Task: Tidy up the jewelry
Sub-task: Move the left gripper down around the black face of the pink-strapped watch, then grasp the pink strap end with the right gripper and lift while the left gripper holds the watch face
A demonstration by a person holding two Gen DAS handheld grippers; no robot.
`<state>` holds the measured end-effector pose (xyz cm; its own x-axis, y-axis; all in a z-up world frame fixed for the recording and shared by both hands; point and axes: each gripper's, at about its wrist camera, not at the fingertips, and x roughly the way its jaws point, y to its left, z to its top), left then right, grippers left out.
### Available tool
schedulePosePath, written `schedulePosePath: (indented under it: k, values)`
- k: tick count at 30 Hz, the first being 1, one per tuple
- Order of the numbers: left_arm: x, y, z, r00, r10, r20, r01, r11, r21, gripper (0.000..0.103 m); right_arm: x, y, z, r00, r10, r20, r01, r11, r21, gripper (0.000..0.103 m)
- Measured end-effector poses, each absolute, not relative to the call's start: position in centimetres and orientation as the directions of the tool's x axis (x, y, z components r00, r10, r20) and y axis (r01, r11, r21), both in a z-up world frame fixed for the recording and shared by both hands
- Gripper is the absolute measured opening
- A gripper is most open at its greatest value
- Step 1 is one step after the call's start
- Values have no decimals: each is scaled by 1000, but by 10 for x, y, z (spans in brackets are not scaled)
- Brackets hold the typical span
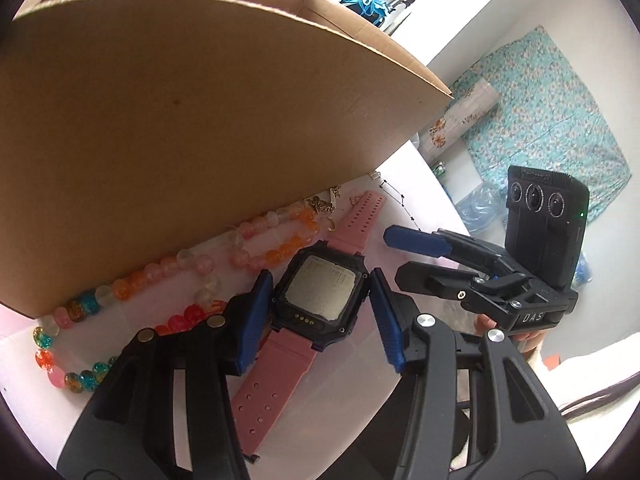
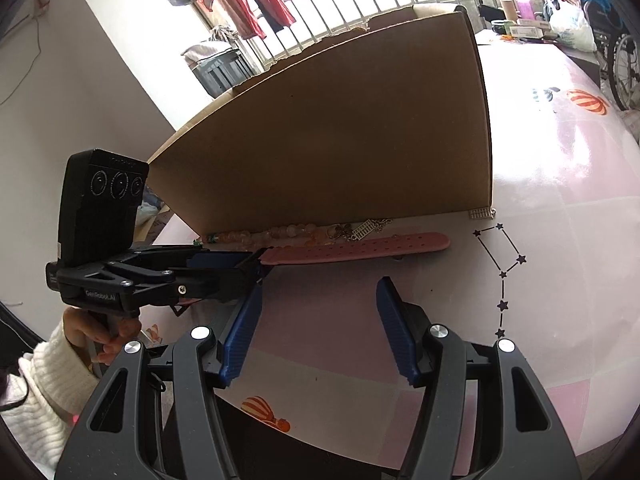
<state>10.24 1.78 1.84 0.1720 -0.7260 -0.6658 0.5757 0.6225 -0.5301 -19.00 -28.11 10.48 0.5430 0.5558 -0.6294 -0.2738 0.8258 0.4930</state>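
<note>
Beside the brown cardboard box (image 1: 180,140), your left gripper (image 1: 320,320) straddles the pink-strapped square watch (image 1: 318,296), pads apart for gripping, while your right gripper (image 2: 318,328) waits wide, empty.

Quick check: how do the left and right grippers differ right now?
The left gripper has the pink watch between its fingers, a pad either side of the case; the right gripper has only bare table between its fingers. The left sits over the bead strand; the right hangs clear of the jewelry. Both have blue pads and stand open.
</note>
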Motion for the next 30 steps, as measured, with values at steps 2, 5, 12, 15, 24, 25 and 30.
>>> schedulePosePath:
  k: [2, 5, 12, 15, 24, 25, 30]
  values:
    - [101, 19, 19, 151, -741, -654, 569, 606, -556, 47, -189, -289, 101, 532, 589, -608, -254, 796, 549, 58]
    - [99, 11, 18, 149, -735, -661, 557, 615, -558, 47, -185, -298, 99, 526, 636, -565, -226, 744, 628, 58]
    - [86, 7, 28, 170, -722, -670, 602, 615, -510, 47, -172, -297, 93, 538, 631, -559, -167, 730, 663, 58]
    - [83, 7, 30, 168, -729, -664, 622, 601, -502, 47, -171, -301, 92, 564, 607, -560, -128, 734, 667, 52]
    - [78, -7, 26, 204, -697, -687, 666, 613, -424, 48, -171, -298, 88, 590, 551, -591, -66, 762, 645, 4]
    - [76, -9, 27, 211, -691, -691, 673, 615, -410, 48, -173, -297, 91, 598, 544, -589, -72, 768, 636, 4]
    - [61, -22, 31, 276, -636, -720, 715, 637, -289, 50, -176, -295, 103, 610, 548, -571, -86, 763, 640, 4]
